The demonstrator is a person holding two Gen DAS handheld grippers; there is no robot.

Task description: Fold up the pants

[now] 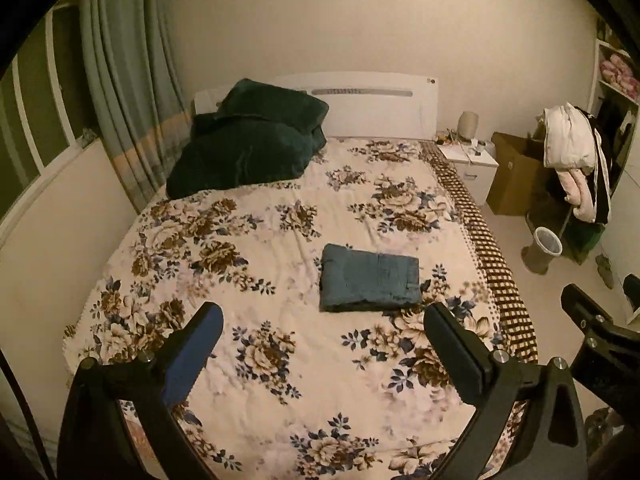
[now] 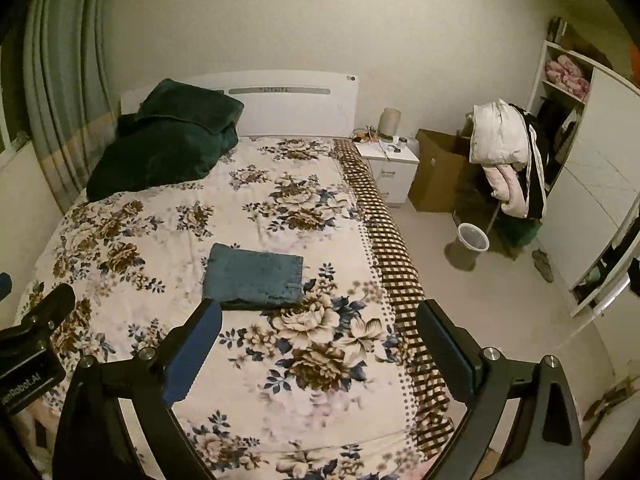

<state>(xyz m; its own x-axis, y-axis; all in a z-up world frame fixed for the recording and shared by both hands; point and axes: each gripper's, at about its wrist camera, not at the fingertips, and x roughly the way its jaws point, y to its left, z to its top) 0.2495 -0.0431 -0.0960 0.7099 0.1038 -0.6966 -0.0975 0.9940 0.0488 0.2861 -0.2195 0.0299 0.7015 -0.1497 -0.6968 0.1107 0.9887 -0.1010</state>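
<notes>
Both wrist views look down from above the foot of the bed (image 1: 280,240), facing 12 o'clock toward the headboard (image 2: 280,108); right view shifted toward 3 o'clock; both share the bed.

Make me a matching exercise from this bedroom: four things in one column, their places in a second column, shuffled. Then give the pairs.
Things:
1. folded pants
2. dark green pillows
3. waste bin
4. left claw

Places:
A. on the floor, to the right of the bed
B. by the white headboard
C. lying flat in the middle of the floral bedspread
D. open and empty, above the near part of the bed

Pairs: 1-C, 2-B, 3-A, 4-D
</notes>
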